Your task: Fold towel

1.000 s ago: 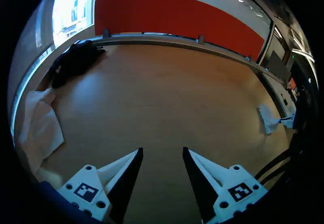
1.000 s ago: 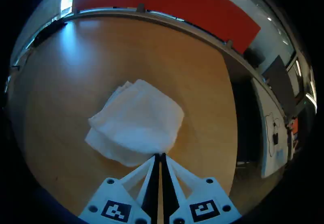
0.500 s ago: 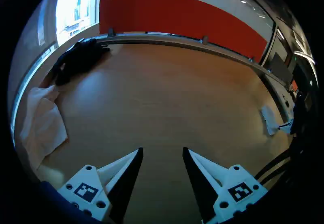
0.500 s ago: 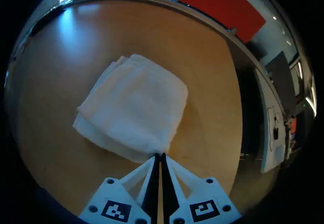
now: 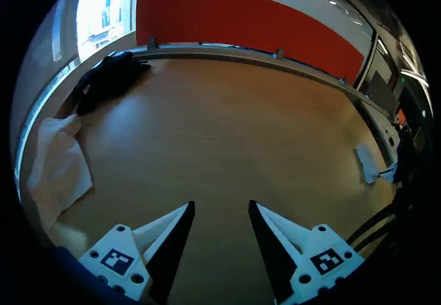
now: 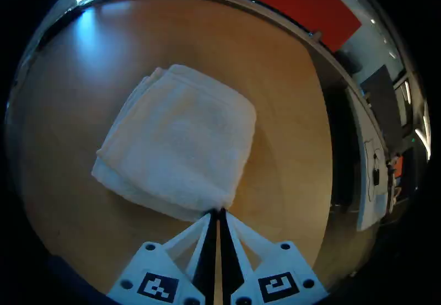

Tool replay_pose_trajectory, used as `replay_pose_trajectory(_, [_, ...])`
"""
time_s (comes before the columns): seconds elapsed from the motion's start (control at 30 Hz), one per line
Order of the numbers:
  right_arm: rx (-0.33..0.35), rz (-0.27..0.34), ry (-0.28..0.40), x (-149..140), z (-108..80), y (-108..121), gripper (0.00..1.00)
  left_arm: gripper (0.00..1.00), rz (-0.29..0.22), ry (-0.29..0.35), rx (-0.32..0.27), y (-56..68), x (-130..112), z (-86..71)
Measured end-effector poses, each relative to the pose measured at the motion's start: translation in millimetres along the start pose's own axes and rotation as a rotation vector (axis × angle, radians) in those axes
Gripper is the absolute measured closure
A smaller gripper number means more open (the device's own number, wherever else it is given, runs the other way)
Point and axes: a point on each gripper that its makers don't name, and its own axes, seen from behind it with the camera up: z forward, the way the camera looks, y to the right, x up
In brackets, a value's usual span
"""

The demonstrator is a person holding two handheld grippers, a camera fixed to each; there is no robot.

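A white towel (image 6: 179, 142), folded into a thick square, lies on the wooden table (image 6: 275, 106) in the right gripper view. My right gripper (image 6: 216, 212) is shut, and its tips pinch the towel's near corner. In the left gripper view the same towel (image 5: 366, 162) is small at the far right, with the right gripper (image 5: 392, 171) at its edge. Above bare wood, my left gripper (image 5: 219, 205) stands open with nothing between its fingers.
Another white cloth (image 5: 58, 167) lies rumpled at the table's left edge in the left gripper view. A black garment or bag (image 5: 107, 79) sits at the back left. An orange partition (image 5: 248, 23) runs along the table's far edge. Desks stand beyond the table's right edge.
In the right gripper view the towel has grown larger and settled flatter on the table, its corner still at the tips. The left gripper has barely shifted.
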Motion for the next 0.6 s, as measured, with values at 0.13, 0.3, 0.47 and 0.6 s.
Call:
replay_pose_trajectory(0.13, [-0.004, 0.002, -0.003, 0.1, 1.3, 1.2, 0.96, 0.29, 0.001, -0.001, -0.001, 0.7, -0.1, 0.5])
replay_pose_trajectory(0.3, [-0.007, -0.004, -0.003, -0.3, 1.2, 1.6, 0.96, 0.29, 0.002, -0.001, -0.001, 0.6, 0.3, 0.1])
replay_pose_trajectory(0.47, [-0.013, -0.005, -0.001, -0.6, -0.7, 2.8, 0.95, 0.29, 0.001, 0.0, 0.0, -0.3, 1.0, 0.1])
replay_pose_trajectory(0.6, [-0.024, -0.007, 0.002, -1.2, -3.2, 4.9, 0.9, 0.29, 0.001, 0.001, 0.001, -1.3, 1.5, 0.0])
